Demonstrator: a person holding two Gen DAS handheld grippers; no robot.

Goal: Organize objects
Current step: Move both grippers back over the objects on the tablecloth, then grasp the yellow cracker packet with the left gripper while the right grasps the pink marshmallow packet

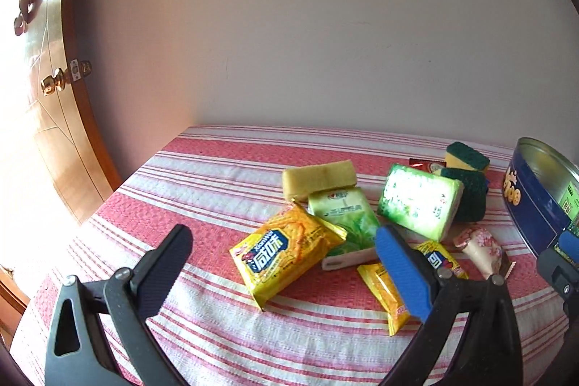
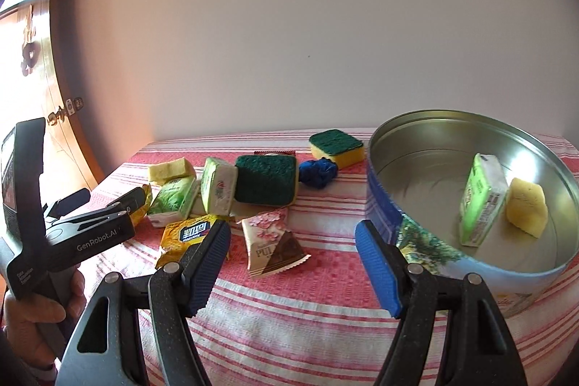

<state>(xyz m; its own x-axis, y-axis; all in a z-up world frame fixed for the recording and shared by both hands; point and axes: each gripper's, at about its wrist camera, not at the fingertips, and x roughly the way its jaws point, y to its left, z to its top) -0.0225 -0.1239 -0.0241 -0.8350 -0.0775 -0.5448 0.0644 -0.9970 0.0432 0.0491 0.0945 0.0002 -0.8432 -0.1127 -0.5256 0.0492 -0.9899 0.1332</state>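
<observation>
From the left wrist camera, the left gripper (image 1: 282, 263) hangs with its jaws apart and nothing between them, above the striped tablecloth (image 1: 202, 190). Just beyond its fingertips lies the large yellow snack packet (image 1: 286, 255), the nearest thing in the pile. Taking the round blue tin (image 1: 535, 201) at the right edge as the landmark: the packet is well to the tin's left, a green tissue pack (image 1: 343, 219) sits behind the packet, a second green tissue pack (image 1: 419, 201) stands tilted nearer the tin, and two green-and-yellow scouring sponges (image 1: 466, 161) lie between that pack and the tin. A pink floral sachet (image 1: 481, 245) rests just beside the tin's near wall.

From the right wrist camera, the right gripper (image 2: 293, 263) is likewise open and empty, its right finger close against the tin's (image 2: 405, 234) painted side. Inside the tin a green tissue pack (image 2: 481, 201) stands on edge, touching a plain yellow sponge piece (image 2: 526, 212). Left of the tin, the floral sachet (image 2: 271, 241) lies just ahead of the open jaws, with a small yellow packet (image 2: 188, 234) further left.

Sorting appears partway done: two items are binned and most remain outside. Each gripper seems to be approaching its next pick; the next move calls for lowering onto a packet and closing across its thin, crinkly sides.
</observation>
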